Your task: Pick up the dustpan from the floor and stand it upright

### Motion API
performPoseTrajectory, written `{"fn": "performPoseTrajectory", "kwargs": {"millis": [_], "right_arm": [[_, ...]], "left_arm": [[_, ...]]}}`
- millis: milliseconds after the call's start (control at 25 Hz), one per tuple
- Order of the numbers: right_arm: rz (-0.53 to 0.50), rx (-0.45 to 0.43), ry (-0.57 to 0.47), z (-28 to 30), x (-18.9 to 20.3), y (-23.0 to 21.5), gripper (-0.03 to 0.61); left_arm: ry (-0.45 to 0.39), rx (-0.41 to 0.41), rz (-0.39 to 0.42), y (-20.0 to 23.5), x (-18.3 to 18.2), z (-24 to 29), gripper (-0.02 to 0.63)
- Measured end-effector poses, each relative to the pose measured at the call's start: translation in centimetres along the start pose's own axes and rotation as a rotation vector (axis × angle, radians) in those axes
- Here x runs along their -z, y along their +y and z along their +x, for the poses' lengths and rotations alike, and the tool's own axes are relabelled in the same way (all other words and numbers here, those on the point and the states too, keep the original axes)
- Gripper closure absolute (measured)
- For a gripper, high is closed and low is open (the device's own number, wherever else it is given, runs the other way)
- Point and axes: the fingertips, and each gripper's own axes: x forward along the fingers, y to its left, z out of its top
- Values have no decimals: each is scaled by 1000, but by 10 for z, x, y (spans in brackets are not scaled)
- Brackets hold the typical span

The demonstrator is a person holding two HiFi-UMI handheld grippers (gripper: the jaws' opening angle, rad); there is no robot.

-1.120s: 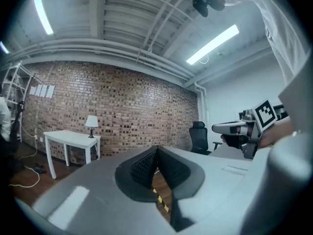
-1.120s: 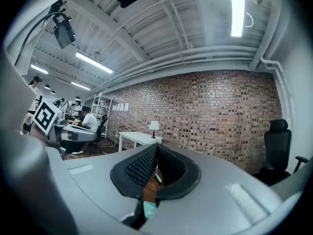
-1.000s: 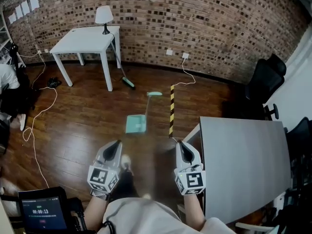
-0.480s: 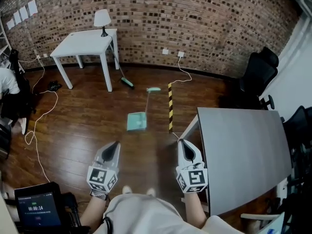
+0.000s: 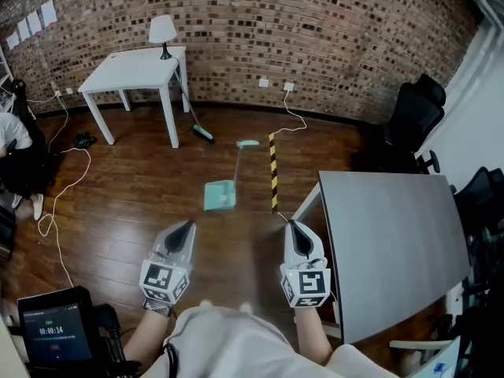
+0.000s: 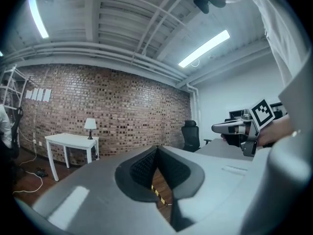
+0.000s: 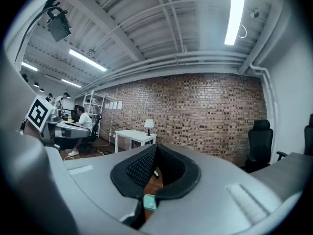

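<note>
Left gripper and right gripper: jaws together, nothing held; dustpan flat on floor ahead, between both, untouched

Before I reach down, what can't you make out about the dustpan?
- Right gripper view: only a teal sliver, likely the dustpan, shows; the right gripper covers the rest.
- Left gripper view: dustpan hidden behind the left gripper.
- Head view: dustpan too small to tell which face lies up.
</note>
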Motion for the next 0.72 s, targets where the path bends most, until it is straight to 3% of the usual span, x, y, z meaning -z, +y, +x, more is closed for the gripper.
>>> {"fn": "performPoseTrajectory", "kwargs": {"millis": [720], "right_arm": [[2,-28,-2,-12,-2,3,566]], "left_arm": [[14,16,-5,-16,4,-7,612]]}}
